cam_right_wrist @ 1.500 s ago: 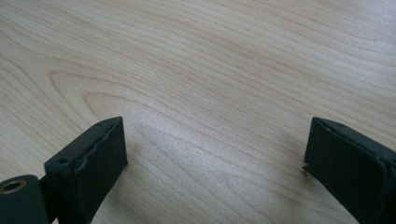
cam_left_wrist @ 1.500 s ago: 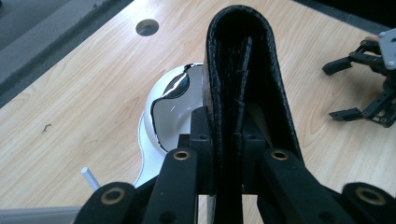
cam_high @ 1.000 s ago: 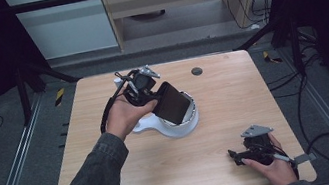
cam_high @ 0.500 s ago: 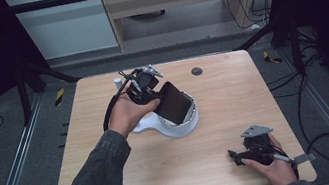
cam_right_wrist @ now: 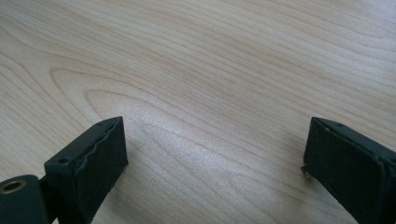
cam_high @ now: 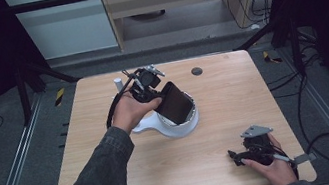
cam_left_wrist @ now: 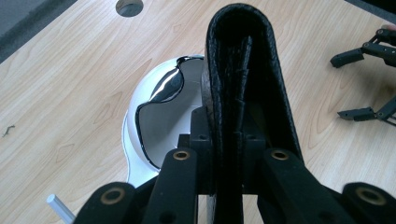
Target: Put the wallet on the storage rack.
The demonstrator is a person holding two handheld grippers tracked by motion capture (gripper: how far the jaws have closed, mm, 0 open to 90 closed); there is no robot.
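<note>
Two claws, left claw clamped on black wallet over white bowl, right claw apart

A light wooden table with rounded corners carries a white glossy stand near its middle, a flat foot of it reaching toward the left. A small white cylinder stands just behind it, near the far edge. A round dark hole sits in the tabletop toward the far side, apart from the stand.
</note>
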